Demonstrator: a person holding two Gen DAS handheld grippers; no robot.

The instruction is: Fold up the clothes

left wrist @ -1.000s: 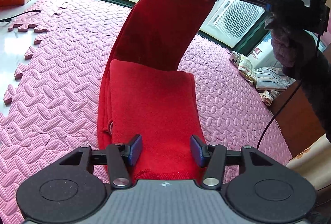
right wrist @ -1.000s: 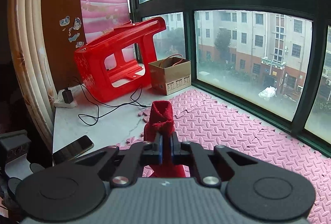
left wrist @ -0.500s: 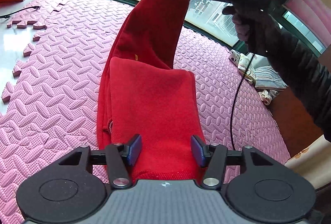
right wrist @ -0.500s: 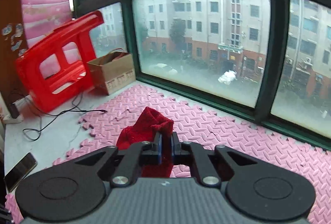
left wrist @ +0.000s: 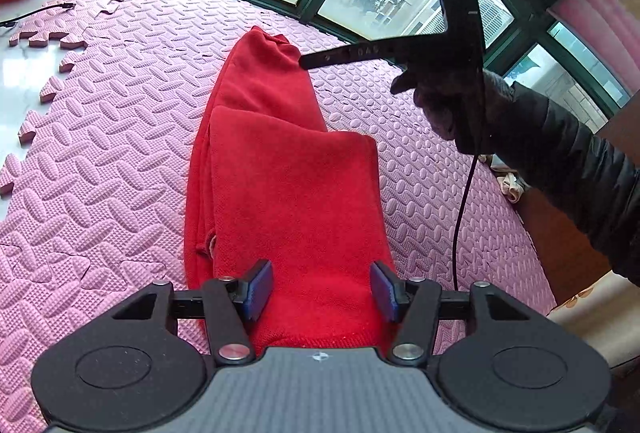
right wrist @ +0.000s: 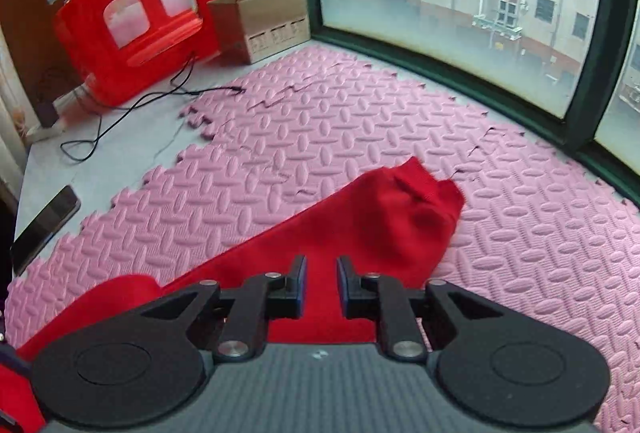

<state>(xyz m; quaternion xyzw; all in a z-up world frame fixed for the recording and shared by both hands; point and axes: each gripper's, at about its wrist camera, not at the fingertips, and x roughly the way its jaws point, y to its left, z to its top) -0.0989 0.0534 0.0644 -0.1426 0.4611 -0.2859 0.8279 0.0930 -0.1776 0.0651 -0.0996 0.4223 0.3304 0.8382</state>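
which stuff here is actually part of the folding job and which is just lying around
Part of the job:
- red fleece garment on the pink foam mat
- left gripper, open over it
- right gripper, jaws opening over it

Lying about:
- red plastic stool
- brown cardboard box
- black phone
- black cable

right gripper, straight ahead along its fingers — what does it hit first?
Most likely the red garment. The right gripper points down at it, jaws opening, with red cloth filling the gap and the bunched end just ahead. Past that lies only the pink foam mat. The gap to the cloth is hard to judge.
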